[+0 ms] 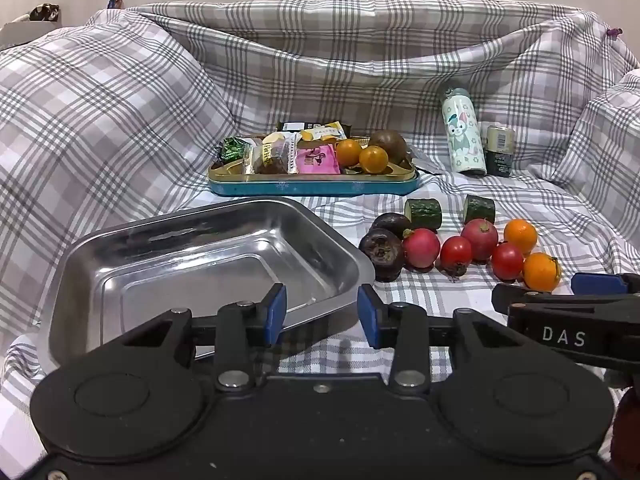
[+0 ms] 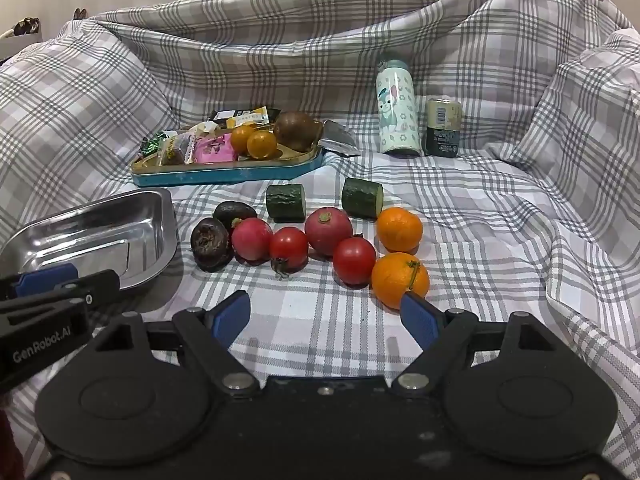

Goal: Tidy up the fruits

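Observation:
A steel tray (image 1: 92,256) lies empty at the left; it also shows in the right wrist view (image 2: 166,216). Loose produce lies on the plaid cloth: two oranges (image 2: 400,278), two tomatoes (image 2: 354,260), two red radishes (image 2: 328,230), two dark fruits (image 2: 210,244) and two cucumber pieces (image 2: 286,202). My left gripper (image 1: 322,314) is open and empty at the steel tray's near right corner. My right gripper (image 2: 326,318) is open and empty just in front of the produce, its right finger close to the near orange.
A blue tin tray (image 2: 224,174) at the back holds snack packets, two small oranges (image 2: 262,144) and a brown kiwi (image 2: 296,130). A patterned bottle (image 2: 398,114) and a dark can (image 2: 442,128) stand at the back right. Draped cloth rises on all sides.

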A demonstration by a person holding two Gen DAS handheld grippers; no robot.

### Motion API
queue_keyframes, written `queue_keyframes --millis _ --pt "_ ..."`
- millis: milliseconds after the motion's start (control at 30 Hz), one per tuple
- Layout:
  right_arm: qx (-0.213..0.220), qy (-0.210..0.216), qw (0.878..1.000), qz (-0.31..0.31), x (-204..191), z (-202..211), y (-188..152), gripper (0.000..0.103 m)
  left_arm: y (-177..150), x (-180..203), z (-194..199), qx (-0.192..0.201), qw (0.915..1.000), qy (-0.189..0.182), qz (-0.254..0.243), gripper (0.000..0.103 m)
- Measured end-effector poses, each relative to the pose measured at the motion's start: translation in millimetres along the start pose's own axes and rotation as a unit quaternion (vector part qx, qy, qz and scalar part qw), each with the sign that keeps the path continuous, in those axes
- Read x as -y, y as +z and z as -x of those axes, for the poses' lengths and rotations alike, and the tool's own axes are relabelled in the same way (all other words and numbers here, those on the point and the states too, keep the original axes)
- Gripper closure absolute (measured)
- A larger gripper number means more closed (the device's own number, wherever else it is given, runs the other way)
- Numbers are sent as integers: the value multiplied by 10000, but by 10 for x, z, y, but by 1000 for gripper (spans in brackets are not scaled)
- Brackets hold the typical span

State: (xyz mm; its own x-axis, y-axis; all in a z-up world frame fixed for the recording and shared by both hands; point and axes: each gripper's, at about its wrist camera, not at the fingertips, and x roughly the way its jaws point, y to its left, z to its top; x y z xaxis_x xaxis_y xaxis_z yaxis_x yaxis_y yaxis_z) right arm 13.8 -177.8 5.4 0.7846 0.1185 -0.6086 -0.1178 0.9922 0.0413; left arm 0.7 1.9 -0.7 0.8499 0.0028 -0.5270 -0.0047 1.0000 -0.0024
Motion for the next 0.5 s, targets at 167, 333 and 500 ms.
queue_keyframes --millis 167,333,500 --pt "-69 -44 10000 -40 -43 -46 88 17 -10 -12 -14 -8 10000 0 15 54" --pt "-48 -48 10000 -36 -45 -38 90 17 -8 -10 -13 -6 10000 1 15 54" --pt "-41 -60 10000 -27 -55 -34 99 17 -9 -8 -13 -4 10000 5 20 54"
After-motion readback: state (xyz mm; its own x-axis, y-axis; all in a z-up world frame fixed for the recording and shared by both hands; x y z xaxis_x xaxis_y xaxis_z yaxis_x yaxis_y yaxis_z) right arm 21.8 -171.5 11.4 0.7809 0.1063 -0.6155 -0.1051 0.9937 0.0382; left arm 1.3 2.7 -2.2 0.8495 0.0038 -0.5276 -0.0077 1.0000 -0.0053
